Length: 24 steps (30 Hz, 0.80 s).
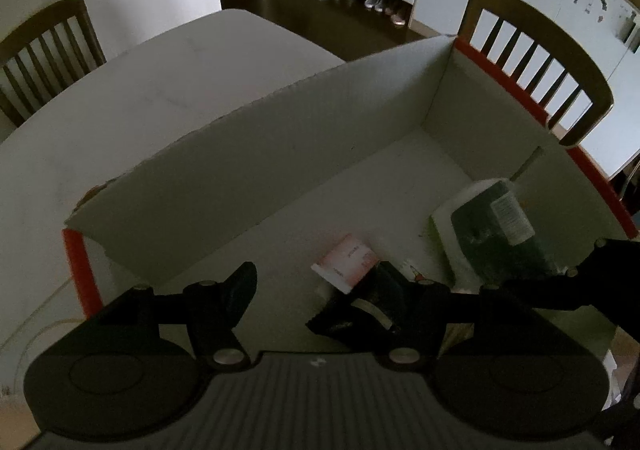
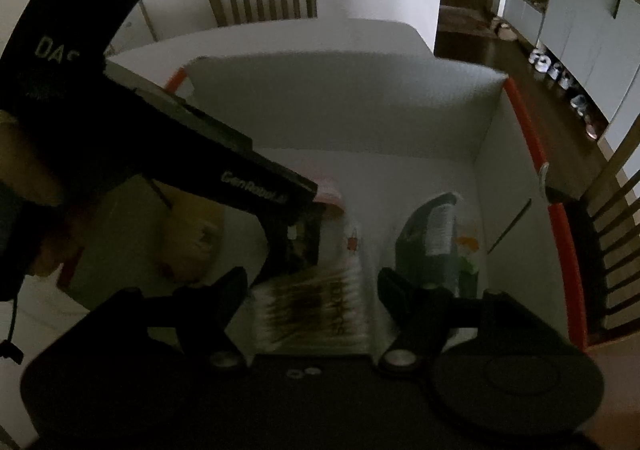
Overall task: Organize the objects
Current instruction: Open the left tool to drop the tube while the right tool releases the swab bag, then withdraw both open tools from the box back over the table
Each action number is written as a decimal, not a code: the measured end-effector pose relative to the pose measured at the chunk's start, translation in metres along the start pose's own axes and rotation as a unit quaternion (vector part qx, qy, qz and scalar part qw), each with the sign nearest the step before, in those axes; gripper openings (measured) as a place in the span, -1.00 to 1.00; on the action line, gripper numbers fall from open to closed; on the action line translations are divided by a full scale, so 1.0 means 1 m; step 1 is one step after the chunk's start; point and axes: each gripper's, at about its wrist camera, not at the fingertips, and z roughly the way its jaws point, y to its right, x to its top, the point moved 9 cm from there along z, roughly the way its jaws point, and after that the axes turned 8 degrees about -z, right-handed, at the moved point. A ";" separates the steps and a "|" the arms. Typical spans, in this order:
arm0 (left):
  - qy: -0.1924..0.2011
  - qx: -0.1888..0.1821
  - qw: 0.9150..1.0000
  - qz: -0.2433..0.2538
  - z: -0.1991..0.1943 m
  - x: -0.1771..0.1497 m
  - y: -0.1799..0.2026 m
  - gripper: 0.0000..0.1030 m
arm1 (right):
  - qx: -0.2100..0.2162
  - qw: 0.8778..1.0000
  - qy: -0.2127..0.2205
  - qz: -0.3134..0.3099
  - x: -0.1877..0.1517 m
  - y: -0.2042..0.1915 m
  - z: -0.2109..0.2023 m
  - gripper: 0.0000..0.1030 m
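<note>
Between the wide-open right hand-held gripper (image 2: pixel 310 282) fingers lies a cotton-swab pack (image 2: pixel 312 310), ungripped.

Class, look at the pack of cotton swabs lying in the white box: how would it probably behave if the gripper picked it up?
The pack of cotton swabs is probably light: it seems to hold only thin sticks. Its clear wrap looks soft, so it may flex or crinkle under the jaws. Lying flat on the box floor, it seems unlikely to roll.

One open cardboard box (image 1: pixel 280 137) sits on one white worktop (image 1: pixel 160 89). Inside lie one dark green bottle (image 1: pixel 496 234), one clear pack of cotton swabs (image 2: pixel 312 314) and one small pink-and-white carton (image 1: pixel 346 262). Two wooden chairs (image 1: pixel 536 61) flank it.
</note>
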 end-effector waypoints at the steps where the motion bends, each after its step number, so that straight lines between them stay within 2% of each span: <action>1: 0.004 -0.002 1.000 -0.001 -0.004 -0.001 0.001 0.27 | 0.000 1.000 0.004 0.002 0.001 0.000 -0.004 0.40; 16: 0.077 -0.048 0.996 -0.011 -0.081 0.001 -0.009 0.26 | -0.003 0.999 0.044 0.016 0.004 -0.014 -0.057 0.42; 24: 0.105 -0.067 0.992 -0.006 -0.118 -0.012 -0.017 0.27 | -0.006 0.998 0.062 0.027 0.010 -0.030 -0.077 0.43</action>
